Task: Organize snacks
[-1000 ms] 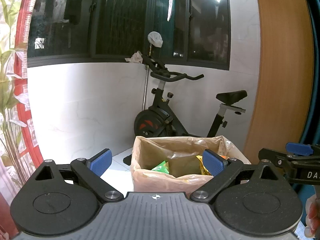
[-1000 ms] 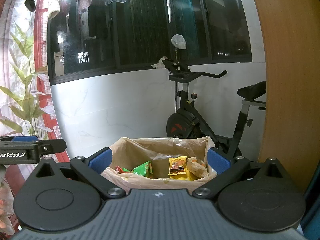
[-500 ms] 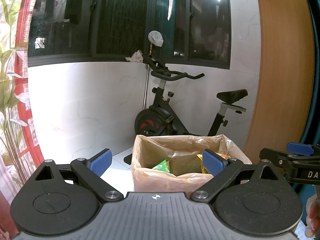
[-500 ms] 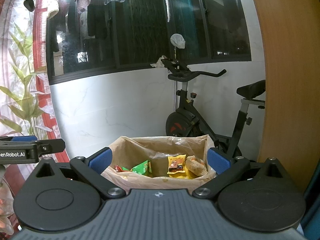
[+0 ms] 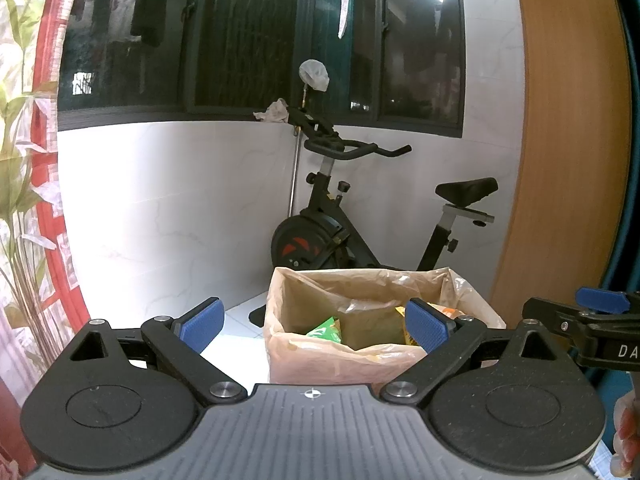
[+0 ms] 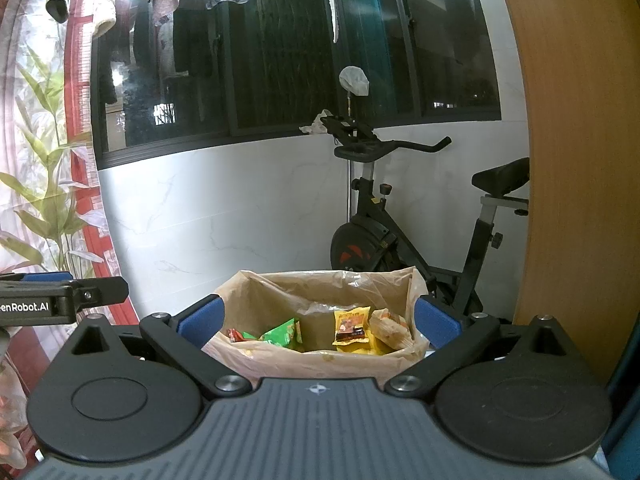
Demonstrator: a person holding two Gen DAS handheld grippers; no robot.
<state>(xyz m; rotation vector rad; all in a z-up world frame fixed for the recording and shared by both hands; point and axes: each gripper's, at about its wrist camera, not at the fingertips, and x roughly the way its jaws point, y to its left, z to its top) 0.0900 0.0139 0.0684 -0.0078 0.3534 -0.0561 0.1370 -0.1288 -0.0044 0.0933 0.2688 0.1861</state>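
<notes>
A box lined with a tan plastic bag (image 5: 340,360) (image 6: 320,292) stands ahead of both grippers. Inside lie a green snack packet (image 6: 282,334) (image 5: 326,326), a yellow packet (image 6: 352,326), a pale wrapped snack (image 6: 390,328) and a red packet (image 6: 236,335). My left gripper (image 5: 314,322) is open and empty, held short of the box. My right gripper (image 6: 318,320) is open and empty too, its blue pads either side of the box's near rim. The right gripper's finger shows at the right edge of the left wrist view, and the left gripper's at the left edge of the right wrist view.
A black exercise bike (image 5: 332,232) (image 6: 372,236) stands behind the box against a white tiled wall. A wooden panel (image 5: 568,140) (image 6: 580,160) rises on the right. A red leaf-patterned curtain (image 5: 24,160) hangs at left. Dark windows with hanging laundry sit above.
Both views have shifted only slightly; the box sits marginally nearer in the right wrist view. Both grippers stay open and empty.
</notes>
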